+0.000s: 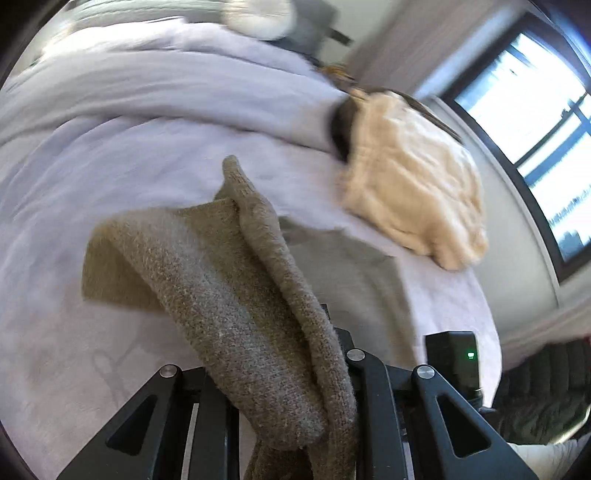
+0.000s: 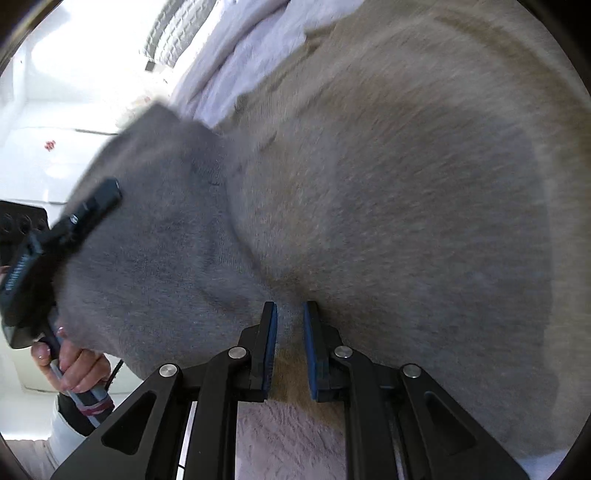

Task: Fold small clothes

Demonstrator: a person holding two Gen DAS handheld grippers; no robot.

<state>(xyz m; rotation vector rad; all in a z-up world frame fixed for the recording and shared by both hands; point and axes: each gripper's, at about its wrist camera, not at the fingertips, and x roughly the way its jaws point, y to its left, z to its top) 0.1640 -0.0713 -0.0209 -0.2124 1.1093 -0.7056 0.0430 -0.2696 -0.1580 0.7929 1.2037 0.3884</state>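
Observation:
A grey-brown knitted garment (image 1: 236, 280) hangs from my left gripper (image 1: 295, 369), which is shut on it; the fingertips are hidden by the cloth. The garment's free end drapes down onto the pale lilac bedcover (image 1: 110, 155). In the right wrist view the same garment (image 2: 388, 184) fills most of the frame. My right gripper (image 2: 290, 314) has its blue-padded fingers (image 2: 272, 332) pinching a fold of the garment's edge. The left gripper (image 2: 62, 229) shows at the left, held by a hand (image 2: 77, 365), with cloth draped over it.
A cream fluffy garment (image 1: 410, 184) lies on the bedcover to the right. A window (image 1: 535, 129) is at the far right. A dark ribbed item (image 1: 546, 387) lies at the lower right. A white ribbed pillow (image 2: 177, 29) and a white wall (image 2: 55, 110) show.

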